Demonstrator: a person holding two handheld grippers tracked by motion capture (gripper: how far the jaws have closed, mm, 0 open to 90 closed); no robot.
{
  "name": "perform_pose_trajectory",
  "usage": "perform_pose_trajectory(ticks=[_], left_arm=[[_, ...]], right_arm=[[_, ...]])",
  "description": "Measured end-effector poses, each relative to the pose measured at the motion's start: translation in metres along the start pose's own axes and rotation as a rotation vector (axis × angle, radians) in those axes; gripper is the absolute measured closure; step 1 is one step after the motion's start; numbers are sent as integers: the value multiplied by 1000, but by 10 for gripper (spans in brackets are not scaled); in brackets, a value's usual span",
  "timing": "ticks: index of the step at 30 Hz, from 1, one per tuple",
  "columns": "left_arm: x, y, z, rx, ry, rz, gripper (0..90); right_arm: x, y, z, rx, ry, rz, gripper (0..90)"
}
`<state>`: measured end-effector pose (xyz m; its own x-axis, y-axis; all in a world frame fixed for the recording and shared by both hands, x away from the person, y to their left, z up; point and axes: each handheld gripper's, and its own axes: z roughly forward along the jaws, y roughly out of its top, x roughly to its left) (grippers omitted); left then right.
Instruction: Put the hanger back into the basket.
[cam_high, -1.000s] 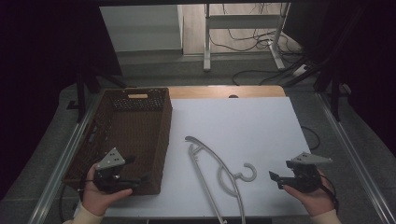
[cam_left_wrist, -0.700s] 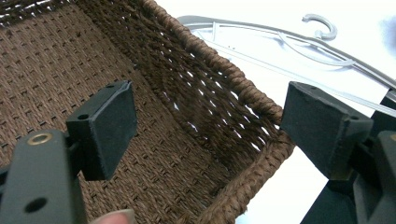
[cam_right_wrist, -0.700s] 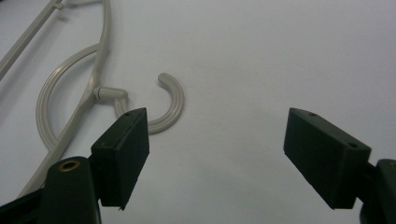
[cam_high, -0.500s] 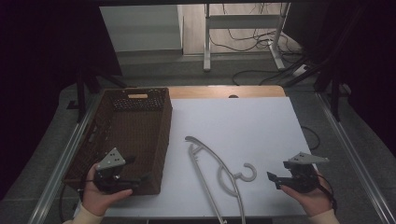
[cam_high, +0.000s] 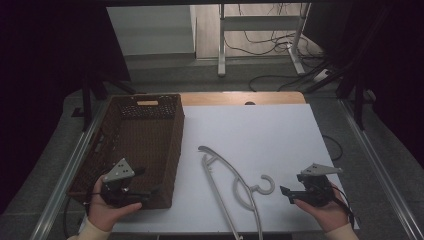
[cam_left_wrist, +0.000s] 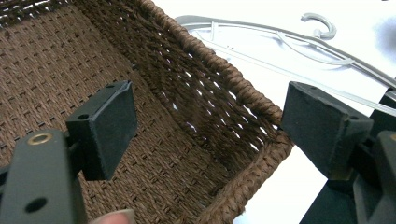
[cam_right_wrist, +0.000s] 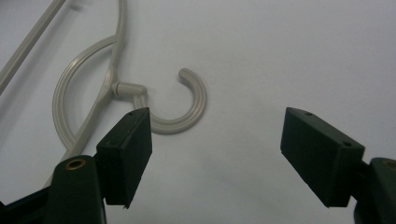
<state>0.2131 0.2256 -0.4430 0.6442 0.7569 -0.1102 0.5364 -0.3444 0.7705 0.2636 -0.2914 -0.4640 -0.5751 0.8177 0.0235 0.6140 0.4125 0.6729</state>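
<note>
A grey plastic clothes hanger (cam_high: 235, 187) lies flat on the white table top (cam_high: 260, 130), its hook (cam_high: 264, 185) pointing right. In the right gripper view the hook (cam_right_wrist: 184, 107) curls just beyond the open jaws. My right gripper (cam_high: 286, 193) is open, held low over the table a short way right of the hook, with nothing between its fingers. A brown woven basket (cam_high: 135, 145) stands at the left. My left gripper (cam_high: 147, 192) is open at the basket's near right corner (cam_left_wrist: 252, 177), with one jaw inside the rim and one outside.
The table's front edge runs just below both hands. Metal rails (cam_high: 65, 180) flank the table on both sides. Beyond the far edge are a desk frame (cam_high: 260, 37) and cables (cam_high: 280, 47) on the floor. Bare white surface lies at the back right of the table.
My right gripper has crept slightly left toward the hanger's hook. The left gripper and the basket have stayed in place.
</note>
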Motion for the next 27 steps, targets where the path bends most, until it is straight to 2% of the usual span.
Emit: perform_pose_trajectory(ticks=[27], left_arm=[[-1,1,2,6,-8,6,183]], right_arm=[[22,14,17,31,34,-45,256]])
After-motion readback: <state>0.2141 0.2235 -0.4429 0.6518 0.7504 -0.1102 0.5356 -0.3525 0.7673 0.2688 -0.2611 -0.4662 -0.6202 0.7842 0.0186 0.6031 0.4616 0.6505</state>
